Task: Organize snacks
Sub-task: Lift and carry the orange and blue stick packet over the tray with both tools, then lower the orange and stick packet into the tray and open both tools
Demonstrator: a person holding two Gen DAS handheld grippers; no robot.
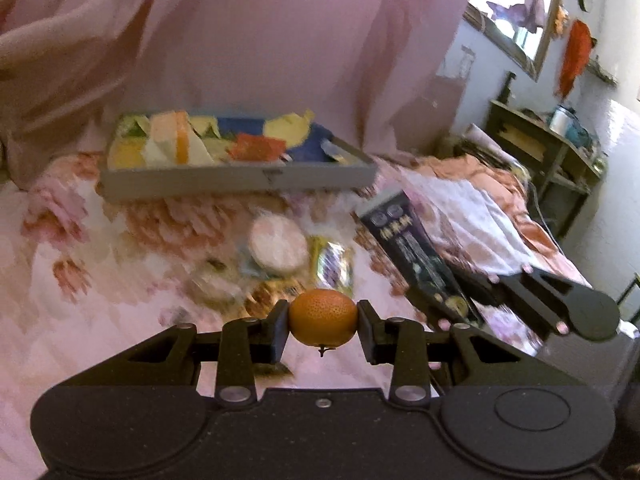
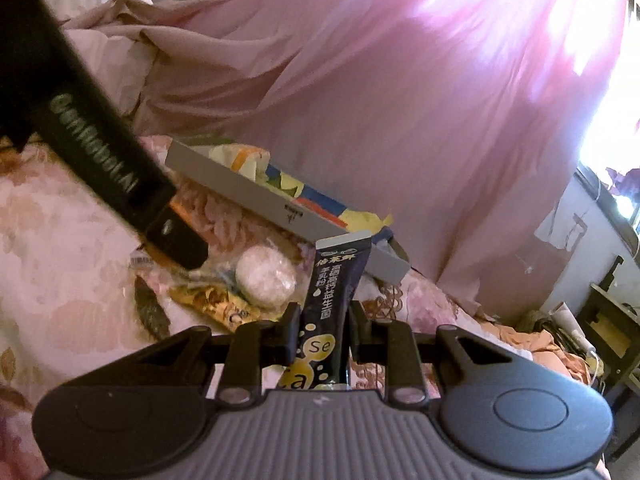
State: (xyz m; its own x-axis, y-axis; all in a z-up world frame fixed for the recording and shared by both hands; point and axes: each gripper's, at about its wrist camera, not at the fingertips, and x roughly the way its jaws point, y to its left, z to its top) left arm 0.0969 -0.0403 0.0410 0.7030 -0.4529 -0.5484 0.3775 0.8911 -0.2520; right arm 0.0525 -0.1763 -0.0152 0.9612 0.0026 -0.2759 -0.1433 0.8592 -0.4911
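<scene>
Since both grippers are loaded, I'd carry each thing over the near wall of the tray before letting go, not drop from where they hang now. The gray tray (image 1: 236, 180) sits toward the far edge of the bed (image 1: 80, 340), with the pink curtain (image 1: 280, 40) right behind it, already crowded with yellow, blue, orange and red packets, so aim for a gap.

On the left, the left gripper (image 1: 323, 324) pinches a small orange (image 1: 323, 317) between its pads, off the bedspread. It's round, with a dimpled, slightly glossy skin and a stem nub underneath, so it could roll out of a loose grip. Keep the squeeze steady and set it low so it doesn't roll away.

Mid-bed, still loose on the soft floral quilt: a round pale cake in clear crinkly wrap (image 1: 276, 244), plus shiny foil wrappers (image 1: 332, 264) beside it. They're blurry, so I can't say what they are.

On the right, the right gripper (image 2: 325, 334) is clamped on a tall dark carton (image 2: 332, 300), flat-sided with printed characters and gold dots, its top end pointing toward the tray. It's rigid and slim, so lay it flat along the tray's wall.
</scene>
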